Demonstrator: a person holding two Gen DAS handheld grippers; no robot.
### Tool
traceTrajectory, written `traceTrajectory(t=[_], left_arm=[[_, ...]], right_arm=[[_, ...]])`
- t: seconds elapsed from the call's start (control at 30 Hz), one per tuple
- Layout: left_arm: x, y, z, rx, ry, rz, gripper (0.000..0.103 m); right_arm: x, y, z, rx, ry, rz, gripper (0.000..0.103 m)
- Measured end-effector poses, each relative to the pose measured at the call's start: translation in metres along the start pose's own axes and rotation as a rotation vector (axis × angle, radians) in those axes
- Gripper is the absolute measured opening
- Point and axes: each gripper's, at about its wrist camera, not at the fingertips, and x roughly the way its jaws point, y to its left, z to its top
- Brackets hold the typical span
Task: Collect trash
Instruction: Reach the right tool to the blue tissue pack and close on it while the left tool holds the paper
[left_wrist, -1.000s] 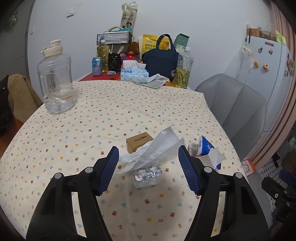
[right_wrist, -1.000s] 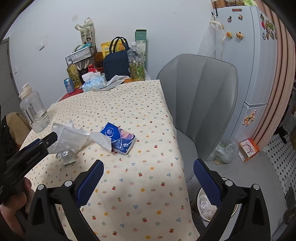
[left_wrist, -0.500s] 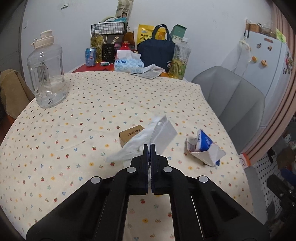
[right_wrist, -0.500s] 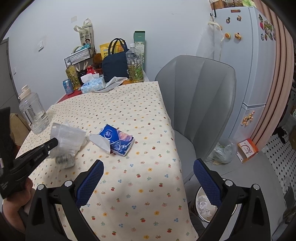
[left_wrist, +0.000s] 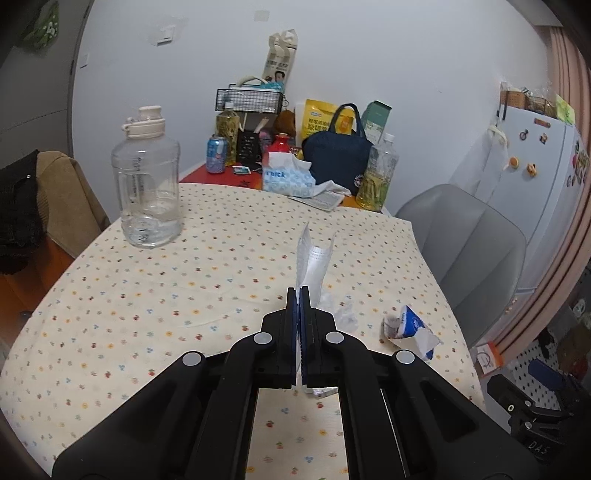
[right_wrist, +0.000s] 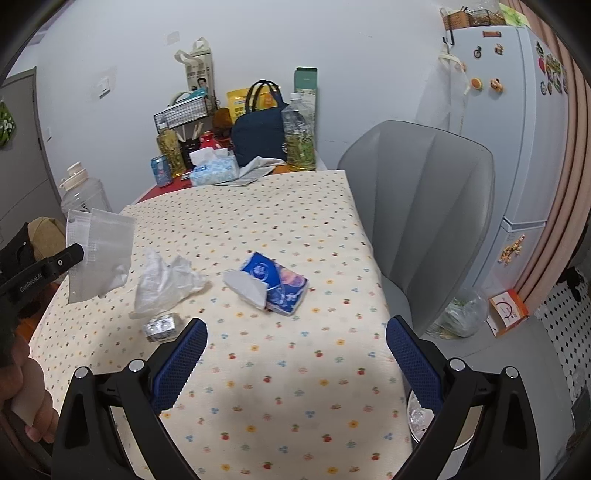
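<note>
A flat, translucent plastic wrapper (right_wrist: 98, 254) is clamped in the left gripper (left_wrist: 299, 295) (lifted off the surface (right_wrist: 295, 369)) at frame left. The right gripper (right_wrist: 295, 345) is spread wide, empty, near a crumpled tissue (right_wrist: 166, 282) and glossy blue packet (right_wrist: 275, 282).

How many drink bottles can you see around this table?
3: a big clear jug on the tablecloth's left side, a yellowish bottle by the wire basket, and another beside the dark bag. Clutter may hide more.

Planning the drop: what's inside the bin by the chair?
Crumpled clear plastic shows in the bin, low in the right wrist view. The right gripper covers most of it.
</note>
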Motion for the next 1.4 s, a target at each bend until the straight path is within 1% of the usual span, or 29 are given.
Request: traceTrajectory(t=[0.17,0.37,0.5,0.73,0.93,1.1,1.4], left_arm=[[-0.004,0.018,-0.002,-0.018,-0.002,0.054,0.002],[0.008,0.025,-0.011,-0.022,0.033,0.103,0.002],[0.022,0.022,-0.018,-0.008,0.057,0.112,0.002],[0.05,0.014,-0.02,0.007,0.092,0.127,0.002],[0.07,0.016,-0.02,-0.001,0.105,0.155,0.002],[0.081,0.019,-0.02,-0.006,0.109,0.167,0.002],[0.09,0.022,-0.02,-0.004,0.116,0.172,0.002]], right_arm=[[0.002,0.011,-0.001,-0.019,0.004,0.022,0.095],[0.012,0.017,-0.004,-0.03,0.023,0.04,0.095],[0.024,0.017,-0.002,-0.034,0.041,0.038,0.095],[0.049,0.016,0.008,-0.03,0.061,0.039,0.095],[0.073,0.022,0.016,-0.04,0.089,0.052,0.095],[0.089,0.029,0.023,-0.062,0.098,0.053,0.095],[0.111,0.031,0.028,-0.05,0.123,0.049,0.095]])
